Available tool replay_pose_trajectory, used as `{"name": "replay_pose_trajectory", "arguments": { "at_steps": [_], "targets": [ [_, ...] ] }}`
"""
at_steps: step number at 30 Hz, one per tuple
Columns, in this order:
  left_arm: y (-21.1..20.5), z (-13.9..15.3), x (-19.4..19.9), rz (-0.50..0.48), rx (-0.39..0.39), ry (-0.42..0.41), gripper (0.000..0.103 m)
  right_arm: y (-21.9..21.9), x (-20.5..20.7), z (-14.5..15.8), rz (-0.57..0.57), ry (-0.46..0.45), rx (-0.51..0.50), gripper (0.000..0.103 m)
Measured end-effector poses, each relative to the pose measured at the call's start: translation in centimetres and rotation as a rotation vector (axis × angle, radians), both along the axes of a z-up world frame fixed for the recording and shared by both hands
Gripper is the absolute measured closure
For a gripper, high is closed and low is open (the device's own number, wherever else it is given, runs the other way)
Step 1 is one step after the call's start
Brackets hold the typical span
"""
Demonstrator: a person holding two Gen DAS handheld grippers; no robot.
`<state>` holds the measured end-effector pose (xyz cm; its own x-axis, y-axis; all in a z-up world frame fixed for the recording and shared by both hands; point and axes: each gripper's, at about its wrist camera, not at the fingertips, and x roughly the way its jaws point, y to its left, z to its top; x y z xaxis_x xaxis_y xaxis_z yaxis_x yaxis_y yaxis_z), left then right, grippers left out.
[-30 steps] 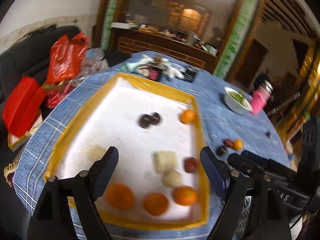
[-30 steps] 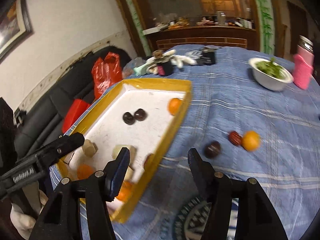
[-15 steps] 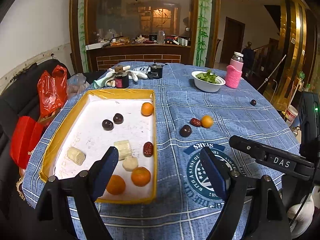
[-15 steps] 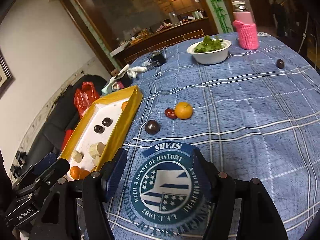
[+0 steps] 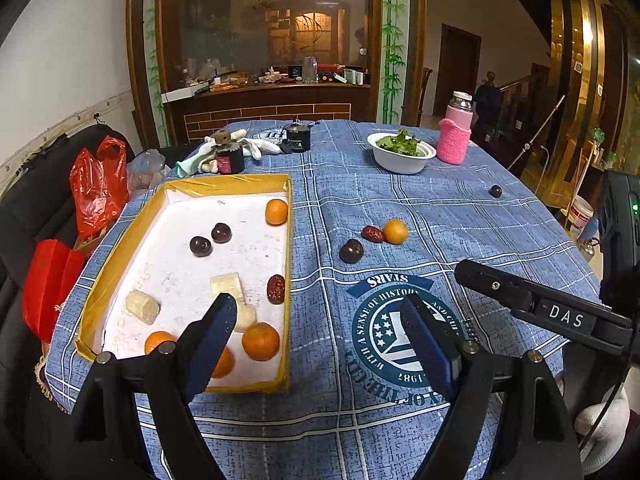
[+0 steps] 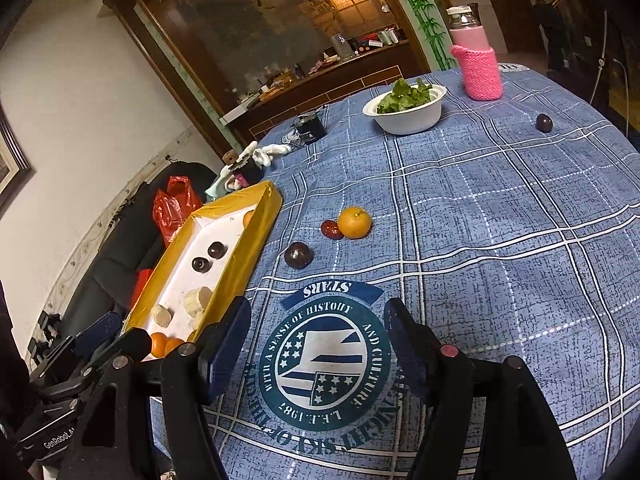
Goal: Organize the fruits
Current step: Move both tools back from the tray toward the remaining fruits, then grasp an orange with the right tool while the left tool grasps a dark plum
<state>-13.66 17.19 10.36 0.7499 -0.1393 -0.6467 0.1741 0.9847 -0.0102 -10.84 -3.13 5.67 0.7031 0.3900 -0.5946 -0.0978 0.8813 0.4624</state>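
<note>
Fruits lay split between a shallow yellow-rimmed tray with a white floor [image 5: 182,190] and the blue plaid cloth [image 5: 440,216] covering the worktop. Inside the tray sat a small orange near the far right corner [image 5: 276,211], two dark round plums side by side [image 5: 211,239], a wrinkled red date against the right wall [image 5: 276,289], pale banana chunks [image 5: 142,306] and more oranges at the near end [image 5: 260,341]. Out on the cloth, just right of the tray, a dark plum [image 5: 351,250] rested near a red date [image 5: 372,233] that touched a round orange [image 5: 395,231]; one more dark plum [image 5: 496,191] lay alone, well apart toward the far right edge.

Left tongs [image 5: 316,320] hung above the tray's near right corner with jaws wide and nothing between them. Right tongs [image 6: 316,328] hovered over the round teal emblem printed on the cloth [image 6: 324,364], jaws opening, with nothing between them either.

Farther back stood a white bowl of green leaves [image 5: 401,152], a bottle in a pink knitted sleeve [image 5: 454,136], a small dark jar [image 5: 229,156] beside white gloves [image 5: 256,148], and a second dark jar [image 5: 298,139]. Off the worktop's left side, a red plastic bag [image 5: 98,188] sat on a dark seat.
</note>
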Motion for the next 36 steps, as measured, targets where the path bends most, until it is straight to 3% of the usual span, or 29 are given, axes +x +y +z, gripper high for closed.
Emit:
{"name": "replay_pose_trajectory", "arguments": {
  "at_steps": [14,24,31,34,36],
  "targets": [
    [1.1,-2.2,2.3,0.009,-0.066,0.072,0.020,0.1,2.4,-1.6,0.011,0.060,-0.038,0.029],
    [0.5,-3.0,3.7,-0.072,-0.091,0.059,0.023,0.0,10.5,-1.9,0.022,0.106,-0.152,0.030],
    [0.3,-3.5,6.1,-0.068,-0.111,0.105,0.024,1.3,14.7,-3.7,0.050,0.141,-0.185,0.031],
    [-0.2,-3.5,7.0,-0.074,-0.111,0.116,0.024,1.6,15.4,-4.5,0.070,0.151,-0.179,0.043],
    [-0.7,-3.5,7.7,-0.086,-0.112,0.118,0.024,1.4,15.4,-4.8,0.075,0.145,-0.175,0.065]
  ]
}}
